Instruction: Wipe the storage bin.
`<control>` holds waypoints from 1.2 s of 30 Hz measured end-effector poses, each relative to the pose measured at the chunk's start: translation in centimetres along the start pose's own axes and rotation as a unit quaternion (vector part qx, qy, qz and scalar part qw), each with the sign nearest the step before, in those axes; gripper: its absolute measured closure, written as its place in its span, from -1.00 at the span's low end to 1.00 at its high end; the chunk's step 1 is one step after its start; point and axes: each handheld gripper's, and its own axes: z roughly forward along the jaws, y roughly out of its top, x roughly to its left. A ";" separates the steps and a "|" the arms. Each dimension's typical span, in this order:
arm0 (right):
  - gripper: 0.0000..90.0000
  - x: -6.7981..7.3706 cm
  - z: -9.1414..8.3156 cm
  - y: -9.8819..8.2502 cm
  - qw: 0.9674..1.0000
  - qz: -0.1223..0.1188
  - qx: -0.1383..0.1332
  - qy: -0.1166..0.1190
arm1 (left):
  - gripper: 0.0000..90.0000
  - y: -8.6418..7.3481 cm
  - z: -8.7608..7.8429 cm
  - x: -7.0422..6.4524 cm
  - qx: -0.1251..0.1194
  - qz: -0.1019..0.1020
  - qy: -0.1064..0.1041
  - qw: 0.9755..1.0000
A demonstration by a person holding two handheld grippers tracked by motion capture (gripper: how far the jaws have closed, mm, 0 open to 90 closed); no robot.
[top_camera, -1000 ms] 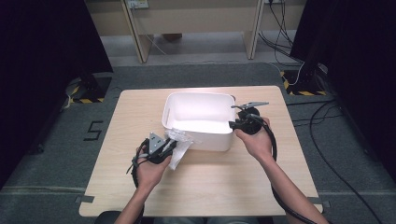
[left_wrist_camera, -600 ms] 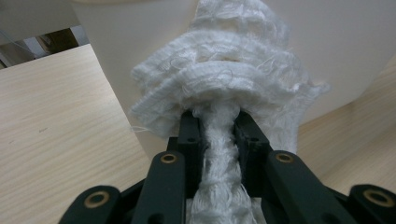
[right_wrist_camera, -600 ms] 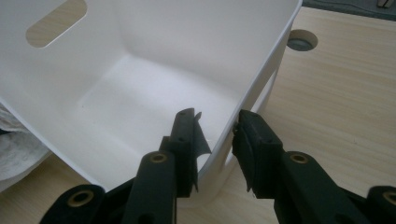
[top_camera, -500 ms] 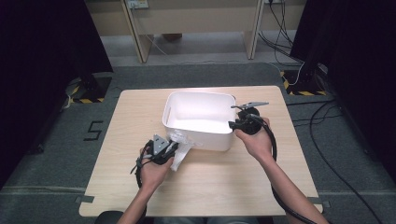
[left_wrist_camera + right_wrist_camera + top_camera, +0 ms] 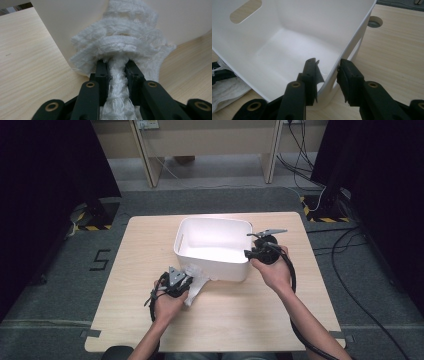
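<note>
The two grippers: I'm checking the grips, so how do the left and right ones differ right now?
The left gripper is shut on a white cloth bunched between its jaws; the right gripper straddles the wall of the white bin, one jaw inside, one outside, with gaps showing. In the high view the left one is low at the bin's near wall, the right at the bin's right rim. Both have black jaws.

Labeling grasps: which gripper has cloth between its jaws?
The left gripper: its jaws pinch the white cloth beside the bin. The right gripper straddles the white bin's rim.
</note>
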 end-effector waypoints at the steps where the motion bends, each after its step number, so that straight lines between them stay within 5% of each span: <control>1: 0.51 0.0 0.0 0.0 1.000 0.000 0.000 0.000 | 0.67 -0.1 0.1 0.0 0.001 -0.001 -0.001 1.000; 17: 0.50 0.0 0.0 0.0 1.000 0.001 0.001 0.000 | 0.67 -0.1 0.4 -0.1 0.009 -0.007 -0.005 1.000; 36: 0.50 -0.1 0.0 0.0 1.000 0.002 0.001 0.000 | 0.67 3.5 -2.0 -1.1 -0.038 0.002 -0.012 0.999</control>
